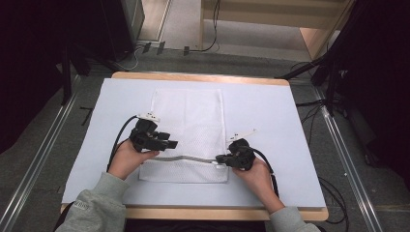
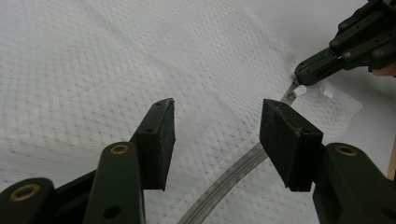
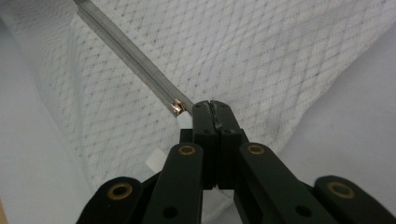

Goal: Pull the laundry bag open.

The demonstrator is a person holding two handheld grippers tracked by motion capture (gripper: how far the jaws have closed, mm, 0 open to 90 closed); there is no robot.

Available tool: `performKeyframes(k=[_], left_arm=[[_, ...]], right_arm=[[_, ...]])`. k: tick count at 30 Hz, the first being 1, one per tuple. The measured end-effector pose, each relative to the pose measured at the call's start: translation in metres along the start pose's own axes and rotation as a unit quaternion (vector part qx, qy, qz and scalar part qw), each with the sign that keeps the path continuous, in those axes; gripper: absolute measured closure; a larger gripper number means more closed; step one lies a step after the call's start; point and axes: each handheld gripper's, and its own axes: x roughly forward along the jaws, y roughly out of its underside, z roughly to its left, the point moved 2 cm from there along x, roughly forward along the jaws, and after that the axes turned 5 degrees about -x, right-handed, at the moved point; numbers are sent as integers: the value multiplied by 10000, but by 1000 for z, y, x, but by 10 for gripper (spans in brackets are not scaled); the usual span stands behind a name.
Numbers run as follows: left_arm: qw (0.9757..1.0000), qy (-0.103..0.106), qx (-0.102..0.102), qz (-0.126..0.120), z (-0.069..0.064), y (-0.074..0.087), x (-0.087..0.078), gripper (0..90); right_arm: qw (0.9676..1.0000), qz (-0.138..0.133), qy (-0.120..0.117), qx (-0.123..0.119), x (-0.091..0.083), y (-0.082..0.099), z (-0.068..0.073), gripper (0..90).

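Two grippers are worked over a white mesh laundry bag (image 1: 188, 130) that lies flat on the light blue table cover (image 1: 270, 121), near the person's edge of the table. A grey zipper (image 1: 188, 158) is seen running across the bag close to its near end, slightly bowed rather than straight. No contents can be made out through the mesh; the bag lies flat and is judged to be empty.

At the zipper's right end the right gripper (image 1: 221, 158) is clamped with its jaws pressed together, and in the right gripper view the tips (image 3: 211, 108) sit just beside the small brass slider (image 3: 178, 107) with its white pull tab (image 3: 183, 119); whether the tab or only the bag's edge is pinched cannot be told. The left gripper (image 1: 170, 143) is held above the mesh left of centre, its jaws apart with nothing between them, the zipper tape (image 2: 224, 182) passing beneath.

Zipping is judged to be the step in hand. It is best done if the fabric beside the tape is pinned down by the left gripper, so the tape is drawn taut and the slider can be pulled along in line without the mesh bunching.
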Motion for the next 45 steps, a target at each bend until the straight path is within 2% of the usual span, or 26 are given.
performKeyframes(k=[8,9,11,16,23,25,26,27,29,31,32,34,40,45], left_arm=[[9999,65,93,60,-8,0,6,458],[9999,83,119,77,-10,0,8,457],[9998,108,150,111,-12,0,10,456],[9995,141,219,184,-17,0,15,459],[9989,167,322,282,-24,1,21,473],[9988,224,320,290,-25,2,22,540],[9983,365,300,327,-27,2,22,602],[9983,365,300,327,-27,2,22,618],[9978,447,354,347,-30,3,24,717],[9976,435,426,340,-34,4,26,822],[9971,477,468,360,-35,4,27,822],[9965,510,514,417,-38,6,31,895],[9953,521,517,633,-42,11,50,900],[9947,390,553,778,-40,15,61,900]], right_arm=[[9998,25,-154,79,1,1,2,900],[9999,-13,-158,-21,2,0,3,900],[9996,-28,-276,62,2,0,4,900],[9999,-42,-114,-31,3,-1,4,900],[9999,-125,-67,8,7,-4,3,900],[9999,-60,-145,16,6,-2,4,900],[9999,-43,-136,14,5,-2,5,900],[9999,-33,-147,-25,5,-2,6,900],[9999,73,-110,-36,4,0,8,900],[9999,68,-113,-13,3,1,9,900],[9999,68,-113,-13,3,1,9,900],[9999,57,-122,-24,3,1,8,900],[9998,70,-184,91,3,2,9,900],[9996,80,-246,110,3,2,10,900]])
